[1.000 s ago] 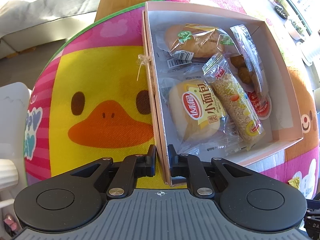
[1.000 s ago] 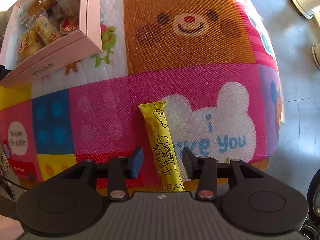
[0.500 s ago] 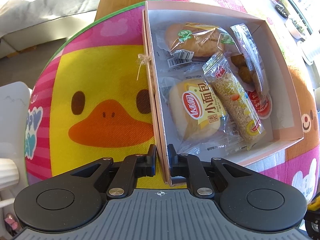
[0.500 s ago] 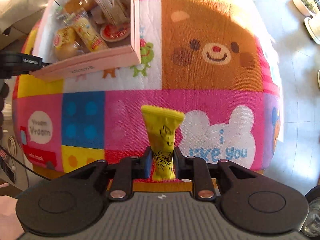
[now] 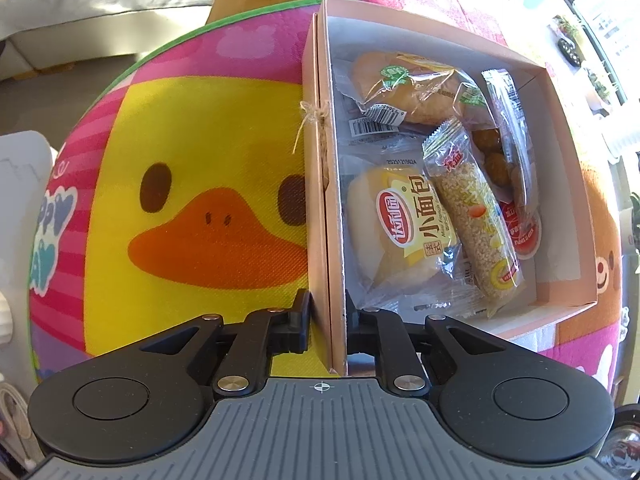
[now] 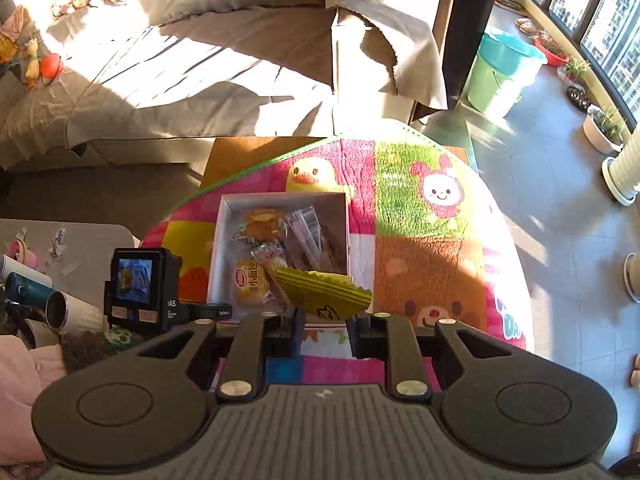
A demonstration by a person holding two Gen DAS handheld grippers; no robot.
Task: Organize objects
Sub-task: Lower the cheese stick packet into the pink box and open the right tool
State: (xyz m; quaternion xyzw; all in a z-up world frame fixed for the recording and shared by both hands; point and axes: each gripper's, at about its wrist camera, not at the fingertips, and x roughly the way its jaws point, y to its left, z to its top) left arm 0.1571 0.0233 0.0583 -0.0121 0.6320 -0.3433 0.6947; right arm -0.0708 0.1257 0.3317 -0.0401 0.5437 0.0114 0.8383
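Left claw [image 5: 327, 312] clamped on the box [image 5: 324, 200] wall; right claw [image 6: 323, 326] gripping a yellow packet [image 6: 324, 290] above the table [image 6: 432, 240].

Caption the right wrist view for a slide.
Right gripper holds a yellow crinkle-edged snack packet above the open pink cardboard box of wrapped snacks.
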